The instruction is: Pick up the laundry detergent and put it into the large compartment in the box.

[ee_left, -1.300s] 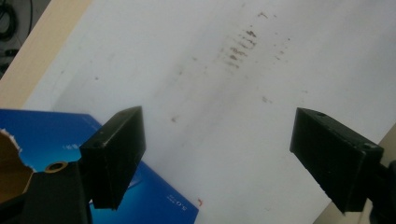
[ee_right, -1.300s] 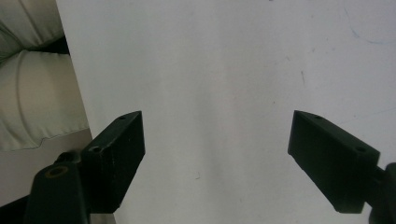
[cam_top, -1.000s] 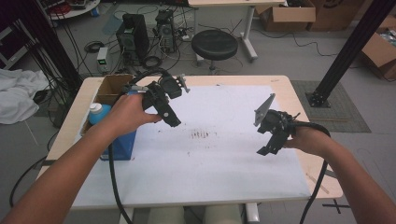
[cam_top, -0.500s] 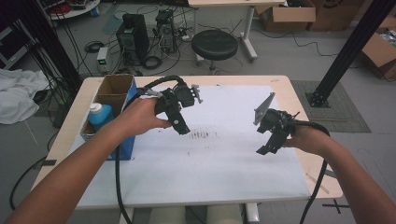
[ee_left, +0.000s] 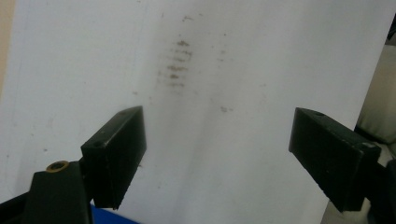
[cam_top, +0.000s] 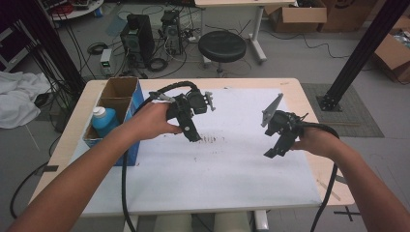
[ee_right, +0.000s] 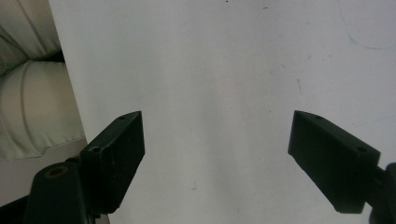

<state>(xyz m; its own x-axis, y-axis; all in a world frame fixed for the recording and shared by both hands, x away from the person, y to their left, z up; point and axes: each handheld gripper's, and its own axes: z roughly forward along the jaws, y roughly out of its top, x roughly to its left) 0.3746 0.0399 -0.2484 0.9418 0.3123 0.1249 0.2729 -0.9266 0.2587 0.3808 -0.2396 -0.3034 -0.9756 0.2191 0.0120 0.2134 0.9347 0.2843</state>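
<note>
My left gripper [cam_top: 193, 134] hangs over the middle of the white sheet [cam_top: 232, 164], jaws pointing down, just left of a patch of brown smudges [cam_top: 211, 140]. In the left gripper view the left gripper [ee_left: 219, 135] is open wide with nothing between its jaws, and the smudges [ee_left: 177, 60] lie ahead on the sheet. My right gripper [cam_top: 277, 146] is held above the right part of the sheet. In the right gripper view the right gripper [ee_right: 217, 135] is open and empty over bare white sheet [ee_right: 224, 70].
An open cardboard box [cam_top: 118, 92] with a blue side stands at the table's left edge, with a blue bottle [cam_top: 103, 121] with a white cap inside. Light fabric [ee_right: 28, 102] shows past the sheet's edge. A stool [cam_top: 222, 46] stands behind the table.
My left gripper has moved right, from near the box to over the smudged middle of the sheet. The right gripper has hardly moved.
</note>
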